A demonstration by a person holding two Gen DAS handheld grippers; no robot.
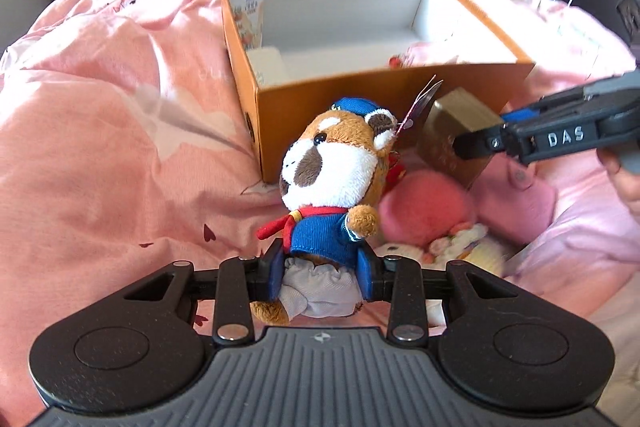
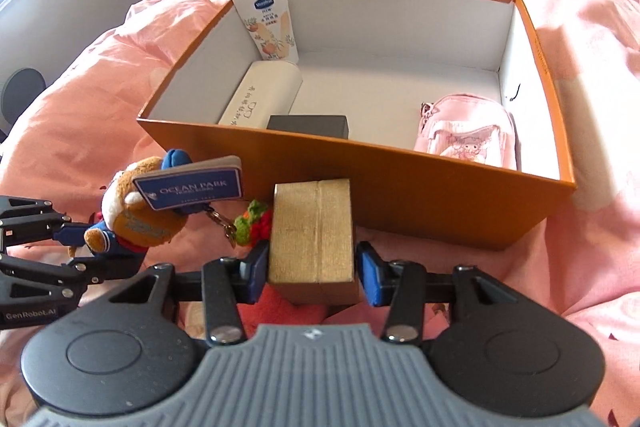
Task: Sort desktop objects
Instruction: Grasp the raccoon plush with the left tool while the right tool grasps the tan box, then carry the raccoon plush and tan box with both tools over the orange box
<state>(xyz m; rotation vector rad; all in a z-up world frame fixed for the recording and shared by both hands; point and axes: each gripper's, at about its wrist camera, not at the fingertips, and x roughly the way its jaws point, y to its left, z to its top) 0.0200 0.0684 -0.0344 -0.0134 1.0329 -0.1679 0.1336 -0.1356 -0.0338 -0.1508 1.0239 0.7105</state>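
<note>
A brown-and-white plush toy (image 1: 328,179) in a blue jacket and cap sits upright between the blue pads of my left gripper (image 1: 320,269), which is shut on its lower body. It hangs just in front of the open orange box (image 1: 360,107). In the right wrist view the toy (image 2: 136,215) shows at the left with its Ocean Park tag (image 2: 190,187). My right gripper (image 2: 314,273) is shut on a gold box (image 2: 312,235), held close to the orange box's front wall (image 2: 400,195). The gold box (image 1: 452,131) also appears to the right of the toy.
Inside the orange box lie a lotion tube (image 2: 272,27), a white case (image 2: 260,95), a dark small box (image 2: 308,125) and a pink pouch (image 2: 468,139). Pink plush items (image 1: 424,211) and a green-red trinket (image 2: 256,223) rest on the pink bedding (image 1: 100,147).
</note>
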